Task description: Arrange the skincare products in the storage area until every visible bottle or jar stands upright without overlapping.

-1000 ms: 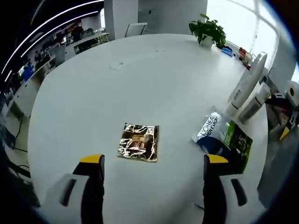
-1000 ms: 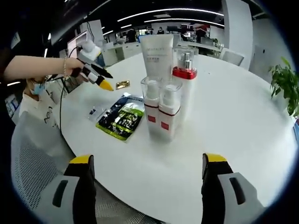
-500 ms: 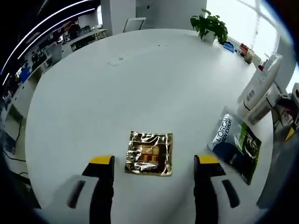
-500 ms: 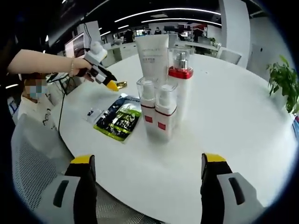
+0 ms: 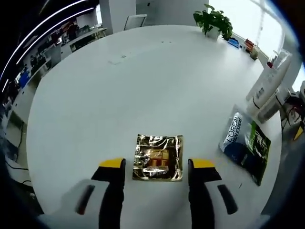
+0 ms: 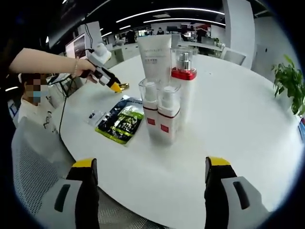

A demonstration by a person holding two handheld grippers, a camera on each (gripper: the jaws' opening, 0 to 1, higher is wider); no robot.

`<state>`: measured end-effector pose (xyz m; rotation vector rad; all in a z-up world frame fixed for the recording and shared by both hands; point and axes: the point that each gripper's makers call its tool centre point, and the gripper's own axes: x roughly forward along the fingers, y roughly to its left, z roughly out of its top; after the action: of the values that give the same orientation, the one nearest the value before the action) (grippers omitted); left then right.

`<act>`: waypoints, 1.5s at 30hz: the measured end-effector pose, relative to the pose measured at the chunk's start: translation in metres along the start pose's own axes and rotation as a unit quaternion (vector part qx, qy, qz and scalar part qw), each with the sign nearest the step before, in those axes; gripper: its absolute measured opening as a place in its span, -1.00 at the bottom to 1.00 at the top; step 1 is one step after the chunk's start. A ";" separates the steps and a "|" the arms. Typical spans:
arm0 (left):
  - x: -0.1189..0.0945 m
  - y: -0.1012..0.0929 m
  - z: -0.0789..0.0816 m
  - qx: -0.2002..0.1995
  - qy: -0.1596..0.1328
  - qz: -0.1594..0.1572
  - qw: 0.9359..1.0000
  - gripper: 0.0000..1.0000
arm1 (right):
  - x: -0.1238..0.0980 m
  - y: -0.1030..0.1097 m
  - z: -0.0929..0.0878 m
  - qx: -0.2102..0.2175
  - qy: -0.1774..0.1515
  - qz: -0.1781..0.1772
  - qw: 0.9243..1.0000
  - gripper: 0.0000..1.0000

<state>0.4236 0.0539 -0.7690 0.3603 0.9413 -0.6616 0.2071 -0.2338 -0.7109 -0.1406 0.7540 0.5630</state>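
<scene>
Left gripper (image 5: 156,163), jaws apart, poised just short of a gold foil sachet (image 5: 158,157) lying flat on the round white tabletop (image 5: 143,81); the sachet sits in line with the gap between the yellow-tipped jaws. To its right lies a blue-and-green L'Oréal sachet (image 5: 244,146), also flat. Right gripper (image 6: 150,169), jaws wide apart and empty, faces a tight upright cluster: two clear red-banded pump bottles (image 6: 162,117) in front, a red-collared pump bottle (image 6: 184,81) and a white tube (image 6: 154,57) behind, touching or nearly so. The person's hand (image 6: 82,67) carries the left gripper over the far sachet in this view.

Handling, as a judgement: the foil sachet looks thin, light, crinkly and slippery, with little edge to catch. A pinch at one raised border or corner seems most workable, and a flat packet is unlikely to stand unaided. The bottles appear rigid and top-heavy, best gripped low on the body.
</scene>
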 end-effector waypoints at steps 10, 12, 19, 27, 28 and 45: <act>0.000 -0.008 0.002 0.031 0.000 -0.007 1.000 -0.19 | 0.000 0.000 0.000 0.001 -0.001 -0.002 1.000 0.86; -0.002 -0.011 0.004 0.041 -0.002 -0.007 0.999 -0.20 | -0.001 0.000 0.001 0.001 -0.002 -0.003 1.000 0.86; -0.015 -0.015 0.011 0.049 -0.021 -0.003 0.999 -0.22 | -0.001 0.002 0.004 0.001 -0.008 0.000 1.000 0.85; -0.039 -0.028 0.022 0.089 -0.048 -0.002 0.995 -0.22 | -0.003 0.002 0.007 0.001 -0.017 0.000 1.000 0.85; -0.041 -0.031 0.024 0.093 -0.050 -0.002 0.994 -0.22 | -0.003 0.001 0.007 0.001 -0.018 0.000 1.000 0.85; -0.081 -0.067 0.036 0.179 -0.083 -0.007 0.980 -0.22 | -0.006 0.001 0.016 -0.007 -0.045 0.002 0.999 0.79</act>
<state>0.3680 0.0132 -0.6823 0.6073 0.6644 -0.8630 0.2130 -0.2303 -0.6949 -0.1256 0.6624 0.5749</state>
